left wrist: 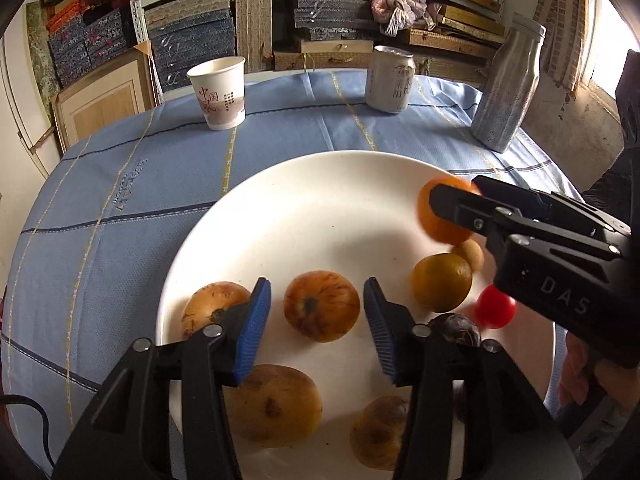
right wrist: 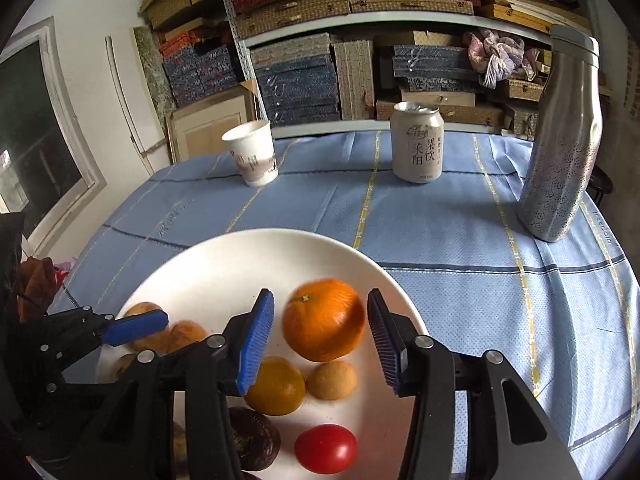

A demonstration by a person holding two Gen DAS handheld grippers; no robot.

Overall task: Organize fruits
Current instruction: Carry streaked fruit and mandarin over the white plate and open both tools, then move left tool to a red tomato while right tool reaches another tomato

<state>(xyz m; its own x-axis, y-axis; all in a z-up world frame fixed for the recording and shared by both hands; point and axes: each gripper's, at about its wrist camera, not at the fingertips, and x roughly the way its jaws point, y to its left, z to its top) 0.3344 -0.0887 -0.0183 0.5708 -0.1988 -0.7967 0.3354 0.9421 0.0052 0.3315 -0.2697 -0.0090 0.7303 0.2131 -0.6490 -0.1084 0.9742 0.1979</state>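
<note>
A white plate (left wrist: 248, 216) (right wrist: 224, 264) on the blue tablecloth holds several fruits. My left gripper (left wrist: 317, 282) is open low over the plate. A striped orange-brown fruit (left wrist: 322, 306) lies between its blue pads with a small gap on each side. My right gripper (right wrist: 320, 292) (left wrist: 456, 188) is open around a bright orange (right wrist: 324, 320) (left wrist: 444, 220), which looks blurred with slim gaps to both pads. Nearby lie a dull yellow mandarin (right wrist: 276, 386), a small tan fruit (right wrist: 332, 380), a red tomato (right wrist: 325, 448) and a dark purple fruit (right wrist: 256, 440). Brown fruits (left wrist: 276, 404) sit under the left gripper.
At the table's far side stand a paper cup (left wrist: 220, 92), a drink can (left wrist: 390, 80) and a silver patterned bottle (left wrist: 508, 88). Shelves stacked with boxes fill the wall behind. A person's hand (left wrist: 580, 368) grips the right gripper at the plate's right edge.
</note>
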